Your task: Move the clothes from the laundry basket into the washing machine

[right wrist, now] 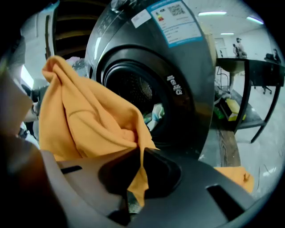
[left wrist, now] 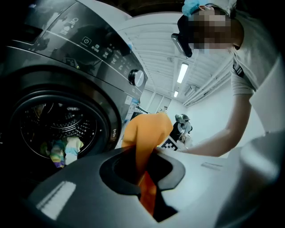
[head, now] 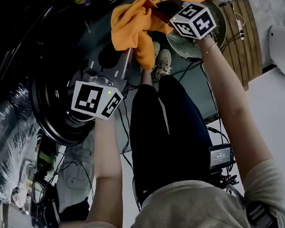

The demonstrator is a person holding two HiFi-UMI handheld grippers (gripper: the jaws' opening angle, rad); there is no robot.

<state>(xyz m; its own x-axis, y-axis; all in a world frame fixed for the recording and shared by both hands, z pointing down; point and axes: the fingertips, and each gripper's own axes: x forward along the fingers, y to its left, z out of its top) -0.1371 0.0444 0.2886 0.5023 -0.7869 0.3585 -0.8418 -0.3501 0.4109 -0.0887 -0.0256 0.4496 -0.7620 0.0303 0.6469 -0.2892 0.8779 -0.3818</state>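
One orange garment [head: 133, 24] logged at 12 o'clock in the head view, hanging clear of the floor and just outside the washing machine [left wrist: 89, 53].

Pinched in two places:
- Left hand-held gripper [left wrist: 143, 176], at 7 o'clock of the cloth: clamped tight on a fold that runs down through its jaws.
- Right hand-held gripper [right wrist: 136, 178], at 3 o'clock of the cloth: likewise closed on a thin edge, with the bulk bunched at 10 o'clock above its jaws.

Two-point hold judged deliberate. Keeps the cloth gathered and lifted, and limits trailing or snagging at the door rim.

Outward from the cloth:
- Drum opening [left wrist: 60, 129] at 9 o'clock in the left gripper view, unobstructed.
- A few pale and multicoloured clothes [left wrist: 62, 149] already lying at the drum bottom.
- Same opening directly behind the cloth in the right gripper view, so both grippers read as aimed at it.
- Garment near the mouth, not yet through it.

Round slatted container at 1 o'clock in the head view, under the right gripper, taken for the laundry basket [head: 185, 45]. Orange end draped past that gripper over the far rim. Looks continuous with the held garment, not certain.

Step judged: mid-transfer, basket to drum. Next move needs both grippers pushed into the mouth before letting go. Risk: the trailing end dragging on the basket or catching the door seal.
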